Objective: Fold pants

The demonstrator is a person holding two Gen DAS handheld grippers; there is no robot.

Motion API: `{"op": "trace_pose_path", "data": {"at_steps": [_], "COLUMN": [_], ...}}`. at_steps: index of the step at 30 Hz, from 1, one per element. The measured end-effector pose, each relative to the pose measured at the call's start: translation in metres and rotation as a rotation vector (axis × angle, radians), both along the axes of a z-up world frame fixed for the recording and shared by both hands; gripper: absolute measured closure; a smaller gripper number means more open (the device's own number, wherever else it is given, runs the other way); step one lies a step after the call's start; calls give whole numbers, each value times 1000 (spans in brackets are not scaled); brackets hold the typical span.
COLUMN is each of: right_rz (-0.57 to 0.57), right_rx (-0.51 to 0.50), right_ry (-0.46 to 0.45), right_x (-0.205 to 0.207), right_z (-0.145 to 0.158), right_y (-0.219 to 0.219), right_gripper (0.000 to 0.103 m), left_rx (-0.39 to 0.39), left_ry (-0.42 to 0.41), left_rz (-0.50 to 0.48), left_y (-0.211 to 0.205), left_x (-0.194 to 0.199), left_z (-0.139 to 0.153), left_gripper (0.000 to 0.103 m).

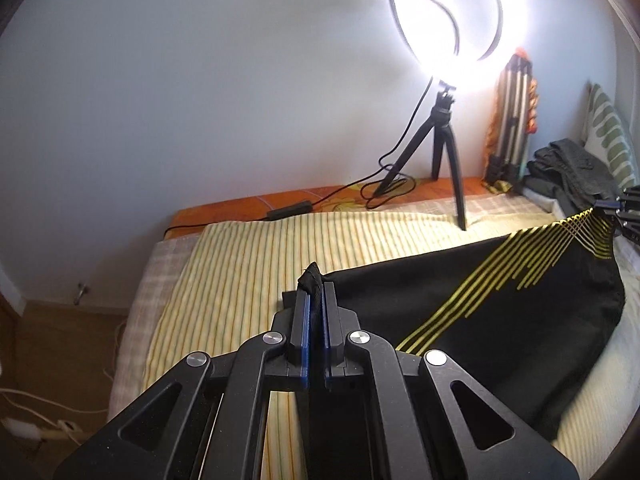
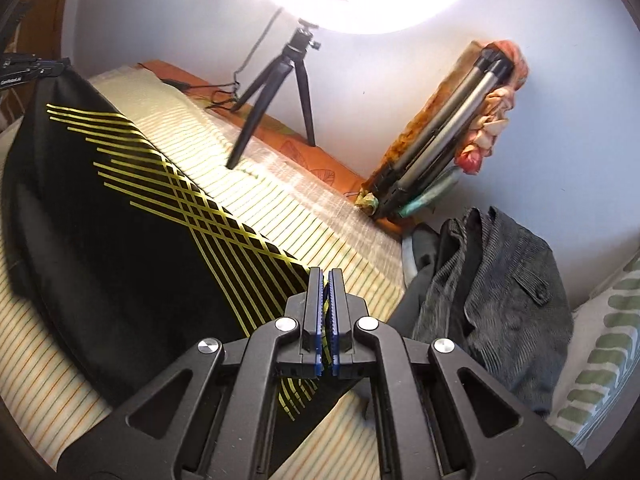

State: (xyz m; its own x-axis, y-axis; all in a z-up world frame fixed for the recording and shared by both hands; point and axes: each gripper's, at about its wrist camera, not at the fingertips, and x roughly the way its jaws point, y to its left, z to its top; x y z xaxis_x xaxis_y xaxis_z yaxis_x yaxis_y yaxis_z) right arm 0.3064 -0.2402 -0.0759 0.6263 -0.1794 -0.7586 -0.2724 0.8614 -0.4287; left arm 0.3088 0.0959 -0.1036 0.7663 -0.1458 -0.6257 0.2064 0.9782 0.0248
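I've got the left hand-held gripper [image 1: 316, 284] and right hand-held gripper [image 2: 325, 280] each clenched on a pants [image 1: 480, 300] corner, fabric stretched above the bed [image 1: 240, 264].

Black pants [image 1: 500, 320] with yellow crossing stripes, pale yellow striped bedsheet [image 1: 248, 264], grey corduroy garment [image 2: 508, 292], orange mattress cover [image 1: 256, 204]

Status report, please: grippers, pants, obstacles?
Left gripper and right gripper: jaws shut on black pants, stretched over striped bed. Ring light tripod stands behind; grey clothes pile beside right.
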Motion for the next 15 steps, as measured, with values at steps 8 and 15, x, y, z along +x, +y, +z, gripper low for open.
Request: {"op": "trace_pose_path", "data": {"at_steps": [8,15], "right_rz": [-25,-45], "right_rx": [-36,-54], "right_ry": [88,151], "right_x": [46,54], "right_z": [-49,-79], "right_y": [-2,-12], "right_gripper": [100,100], "left_rx": [64,78], "left_ry": [48,83], "left_rz": [11,26], "left_y": [-13,-13], "left_x": [34,50], "left_z": [-33,-53], "left_gripper": [100,100]}}
